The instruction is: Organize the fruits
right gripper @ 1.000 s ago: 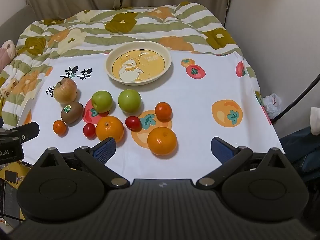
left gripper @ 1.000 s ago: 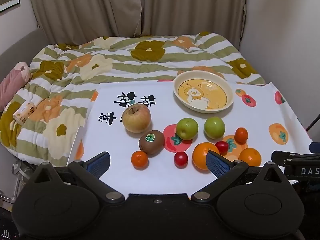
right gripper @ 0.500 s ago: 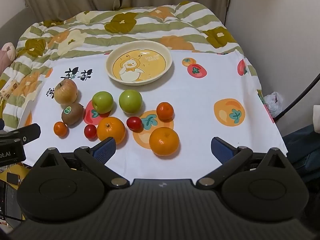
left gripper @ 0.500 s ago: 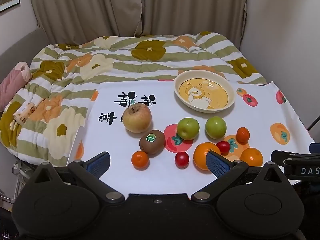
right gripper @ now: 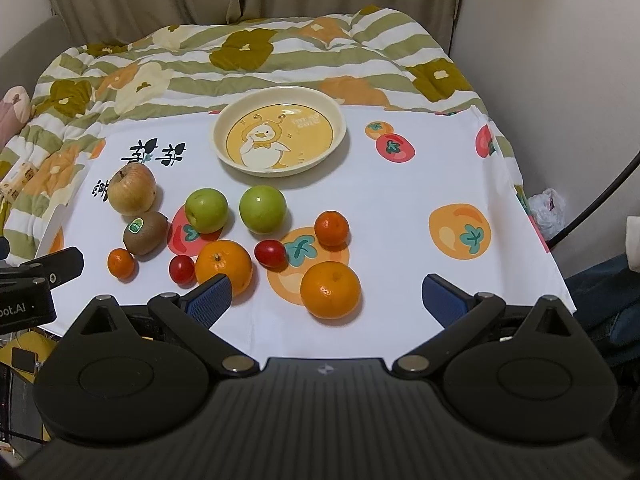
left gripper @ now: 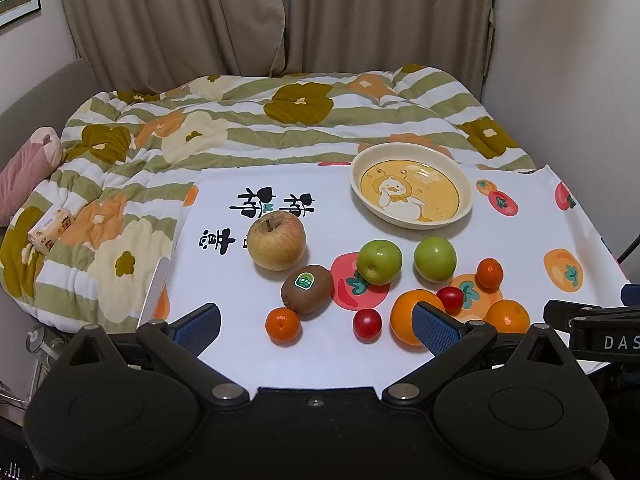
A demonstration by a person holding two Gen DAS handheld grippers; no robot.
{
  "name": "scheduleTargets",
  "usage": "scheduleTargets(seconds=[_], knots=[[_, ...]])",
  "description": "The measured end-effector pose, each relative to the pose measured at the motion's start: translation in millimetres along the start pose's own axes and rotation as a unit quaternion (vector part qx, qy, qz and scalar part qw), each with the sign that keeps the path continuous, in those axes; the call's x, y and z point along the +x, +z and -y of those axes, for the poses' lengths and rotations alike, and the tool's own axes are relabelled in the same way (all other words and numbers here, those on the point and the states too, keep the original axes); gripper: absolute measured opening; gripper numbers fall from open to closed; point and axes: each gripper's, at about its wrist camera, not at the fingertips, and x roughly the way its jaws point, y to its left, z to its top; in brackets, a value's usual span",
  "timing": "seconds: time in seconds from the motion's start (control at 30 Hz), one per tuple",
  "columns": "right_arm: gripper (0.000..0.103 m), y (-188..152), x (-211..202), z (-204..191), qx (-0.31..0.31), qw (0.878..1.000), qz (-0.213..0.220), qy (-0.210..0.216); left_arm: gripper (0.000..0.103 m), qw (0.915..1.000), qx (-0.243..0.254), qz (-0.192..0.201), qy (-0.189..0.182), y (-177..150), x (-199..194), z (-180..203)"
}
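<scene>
Fruit lies on a white printed cloth (left gripper: 240,352) (right gripper: 400,208): a yellow-red apple (left gripper: 277,240) (right gripper: 132,189), a kiwi (left gripper: 307,289) (right gripper: 145,232), two green apples (left gripper: 379,261) (right gripper: 263,209), two oranges (right gripper: 330,289), small mandarins (left gripper: 283,324) and red cherry tomatoes (left gripper: 367,323). An empty cream plate with a duck picture (left gripper: 412,184) (right gripper: 279,135) stands behind them. My left gripper (left gripper: 316,326) is open and empty at the near edge, in front of the fruit. My right gripper (right gripper: 326,298) is open and empty, the near orange between its fingers' line.
The cloth lies on a bed with a green, orange and white flowered quilt (left gripper: 200,128). A pink pillow (left gripper: 24,168) and a small tissue pack (left gripper: 50,228) lie at the left. A wall (right gripper: 560,60) stands at the right, curtains behind.
Both grippers have crept slightly; the fruit has shifted a little right in both views. Nothing was gripped or moved.
</scene>
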Motion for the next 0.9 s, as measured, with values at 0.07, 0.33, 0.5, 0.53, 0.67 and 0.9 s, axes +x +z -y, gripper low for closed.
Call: scheduleTargets(seconds=[0.07, 0.33, 0.5, 0.53, 0.67, 0.9], knots=[[0.103, -0.1, 0.0, -0.2, 0.0, 1.0, 0.0, -0.001, 0.103, 1.0, 0.001, 0.0, 0.001, 0.1, 0.1, -0.1], [0.103, 1.7, 1.1, -1.0, 0.001, 1.0, -0.001, 0.0, 0.103, 1.0, 0.001, 0.0, 0.001, 0.6, 0.8, -0.7], [0.103, 2.1, 1.3, -0.7, 0.002, 1.0, -0.001, 0.001, 0.103, 1.0, 0.002, -0.001, 0.001, 1.3, 1.3, -1.5], [0.103, 2.0, 1.4, 0.1, 0.002, 1.0, -0.001, 0.0, 0.103, 1.0, 0.001, -0.001, 0.001, 1.3, 1.4, -1.6], [0.103, 2.1, 1.6, 0.3, 0.002, 1.0, -0.002, 0.0, 0.103, 1.0, 0.001, -0.001, 0.001, 1.5, 1.4, -1.5], [0.103, 4.4, 4.2, 0.8, 0.002, 1.0, -0.002, -0.001, 0.103, 1.0, 0.001, -0.001, 0.001, 3.4, 3.0, -1.4]])
